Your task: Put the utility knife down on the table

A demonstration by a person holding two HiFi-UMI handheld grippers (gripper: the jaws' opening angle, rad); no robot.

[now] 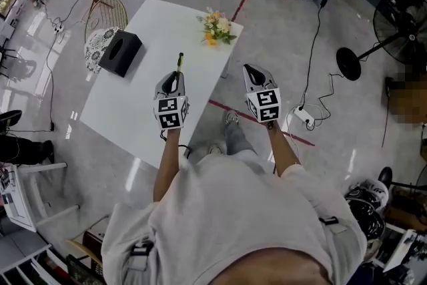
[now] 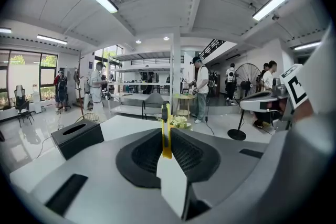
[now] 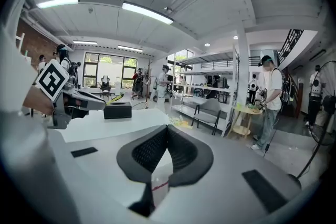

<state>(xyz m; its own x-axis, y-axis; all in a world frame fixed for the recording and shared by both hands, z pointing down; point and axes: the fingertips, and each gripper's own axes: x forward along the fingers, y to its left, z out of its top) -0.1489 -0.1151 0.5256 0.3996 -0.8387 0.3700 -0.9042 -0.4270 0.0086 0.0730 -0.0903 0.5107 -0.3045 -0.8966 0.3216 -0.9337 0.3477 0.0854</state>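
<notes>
A yellow and black utility knife (image 1: 179, 63) sticks out forward from my left gripper (image 1: 174, 79), which is shut on it above the near right part of the white table (image 1: 133, 100). In the left gripper view the knife (image 2: 166, 136) stands on edge, clamped between the dark pads (image 2: 144, 157). My right gripper (image 1: 253, 71) hovers beyond the table's right edge, over the floor, shut with nothing in it. The right gripper view shows its pads (image 3: 149, 152) closed together, and the left gripper (image 3: 73, 101) with the knife (image 3: 116, 97) off to the left.
A black tissue box (image 1: 120, 53) stands on the table's far left part, and a small bunch of flowers (image 1: 217, 29) lies at its far right corner. Cables, a power strip (image 1: 303, 117) and a fan stand (image 1: 348, 63) are on the floor to the right. People stand in the background.
</notes>
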